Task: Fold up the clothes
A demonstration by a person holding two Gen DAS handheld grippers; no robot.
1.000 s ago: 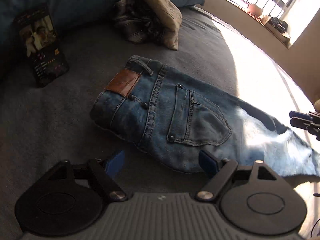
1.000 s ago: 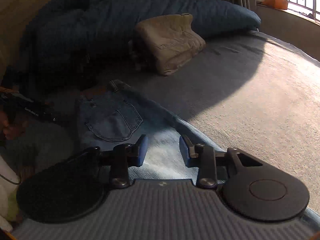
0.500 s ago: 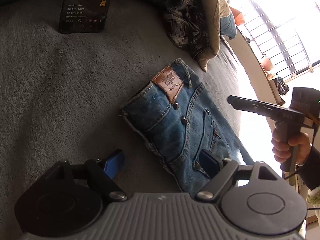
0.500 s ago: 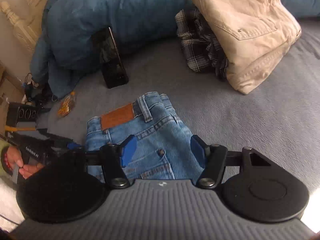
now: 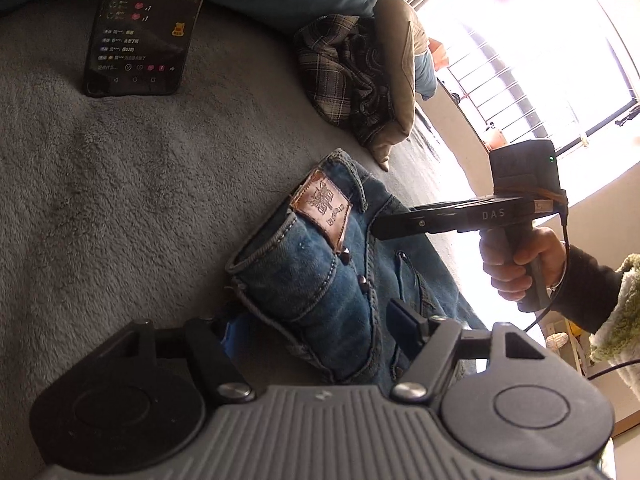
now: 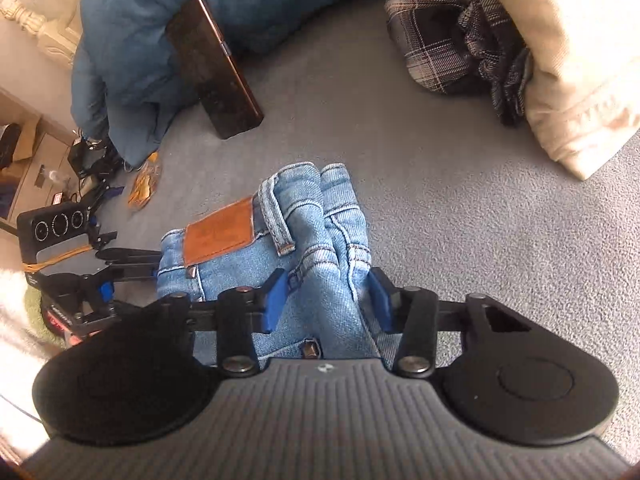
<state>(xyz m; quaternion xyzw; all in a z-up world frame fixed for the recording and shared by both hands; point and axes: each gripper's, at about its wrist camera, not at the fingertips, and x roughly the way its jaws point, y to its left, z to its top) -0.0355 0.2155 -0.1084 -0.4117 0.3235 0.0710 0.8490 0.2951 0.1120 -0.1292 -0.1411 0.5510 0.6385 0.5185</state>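
The blue denim jeans (image 5: 320, 276) with a brown leather waistband patch (image 6: 218, 236) lie folded in half lengthwise on the grey fleece bed cover (image 5: 120, 184), waistband toward the far side. The left claw (image 5: 316, 330) is spread wide, its blue pads on either side of the near waistband corner, not clenched on it. The right claw (image 6: 326, 300) is likewise released, its pads straddling the bunched denim at the seat. Beyond the jeans a black phone (image 5: 148, 28) leans on a blue quilt (image 6: 132, 40); to the far right lie a crumpled plaid shirt (image 6: 452, 32) and folded beige trousers (image 6: 572, 72).
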